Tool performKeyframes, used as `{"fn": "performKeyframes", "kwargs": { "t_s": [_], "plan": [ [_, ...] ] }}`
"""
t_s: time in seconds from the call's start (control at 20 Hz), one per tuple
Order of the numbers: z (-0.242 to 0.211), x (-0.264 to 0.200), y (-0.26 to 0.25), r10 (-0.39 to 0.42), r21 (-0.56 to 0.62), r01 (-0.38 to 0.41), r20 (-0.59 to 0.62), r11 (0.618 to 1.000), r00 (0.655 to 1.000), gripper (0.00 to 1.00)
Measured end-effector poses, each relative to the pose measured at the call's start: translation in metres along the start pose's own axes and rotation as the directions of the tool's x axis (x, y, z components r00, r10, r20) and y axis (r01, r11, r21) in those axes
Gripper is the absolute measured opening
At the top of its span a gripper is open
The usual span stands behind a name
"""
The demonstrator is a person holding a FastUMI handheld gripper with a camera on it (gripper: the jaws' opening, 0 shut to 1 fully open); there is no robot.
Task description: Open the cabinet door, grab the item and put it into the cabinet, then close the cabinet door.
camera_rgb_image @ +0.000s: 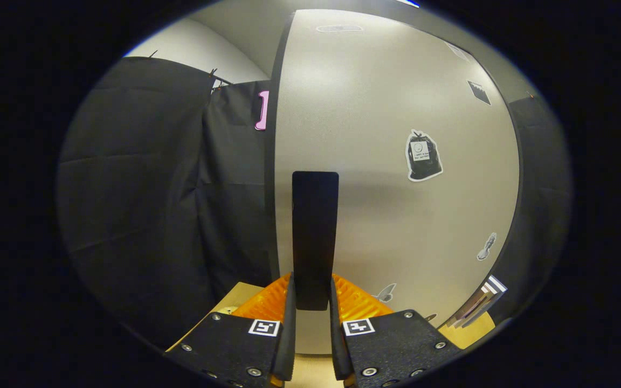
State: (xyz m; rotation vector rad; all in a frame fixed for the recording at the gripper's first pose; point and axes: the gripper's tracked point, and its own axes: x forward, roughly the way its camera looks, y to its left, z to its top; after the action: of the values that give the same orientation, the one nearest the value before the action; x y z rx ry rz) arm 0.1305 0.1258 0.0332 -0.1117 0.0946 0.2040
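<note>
Gripper [313, 302]: fingers drawn close, both pressing the sides of a black door handle [315, 231] caught between them. Handle: flat, dark, matte bar with rounded top corners, long axis upright, rising from the fingers up the cabinet door [375, 108]. Door: pale grey, smooth, dark-edged, standing just beyond the fingers; handle sits near its left edge. Stickers on the door to the right of the handle, one shaped like a black bag [423, 156]. Black cloth [143, 188] hangs left of the door.
</note>
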Motion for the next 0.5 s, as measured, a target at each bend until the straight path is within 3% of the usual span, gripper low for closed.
{"fn": "performKeyframes", "kwargs": {
  "t_s": [0.5],
  "plan": [
    [-0.001,-0.025,0.004,0.189,-0.016,-0.189,0.006,0.982,0.982,0.25]
  ]
}}
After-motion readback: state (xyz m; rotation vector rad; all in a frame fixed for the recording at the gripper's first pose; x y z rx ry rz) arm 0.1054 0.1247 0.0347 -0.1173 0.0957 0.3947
